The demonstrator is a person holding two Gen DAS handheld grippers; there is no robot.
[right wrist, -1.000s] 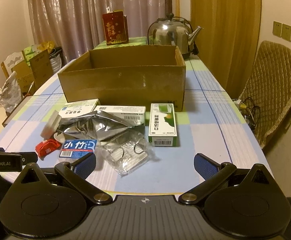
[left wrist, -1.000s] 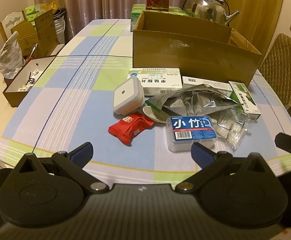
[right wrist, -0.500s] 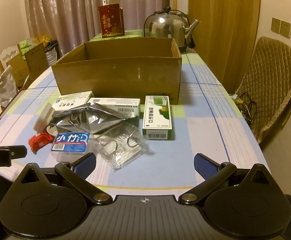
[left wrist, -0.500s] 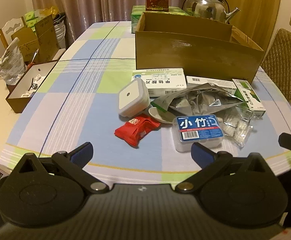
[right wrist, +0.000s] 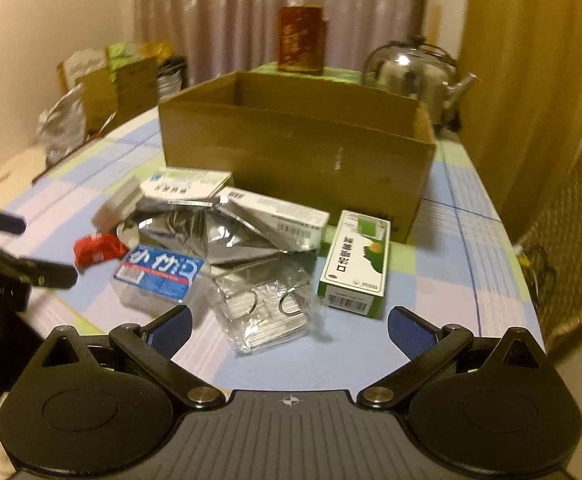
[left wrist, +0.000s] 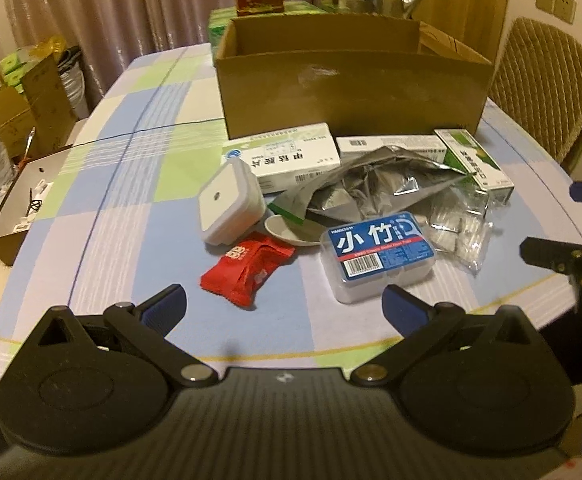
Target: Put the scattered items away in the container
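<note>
Checked tablecloth carries a cardboard box at the back, clutter just before it: red packet, floss case, silver pouch. Left gripper and right gripper both hover spread wide, empty.

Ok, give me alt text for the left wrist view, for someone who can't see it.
The open left gripper hovers empty over a checked tablecloth, facing a red packet, a blue-labelled plastic case, a crumpled foil bag and medicine boxes. An open cardboard box stands behind them.
</note>
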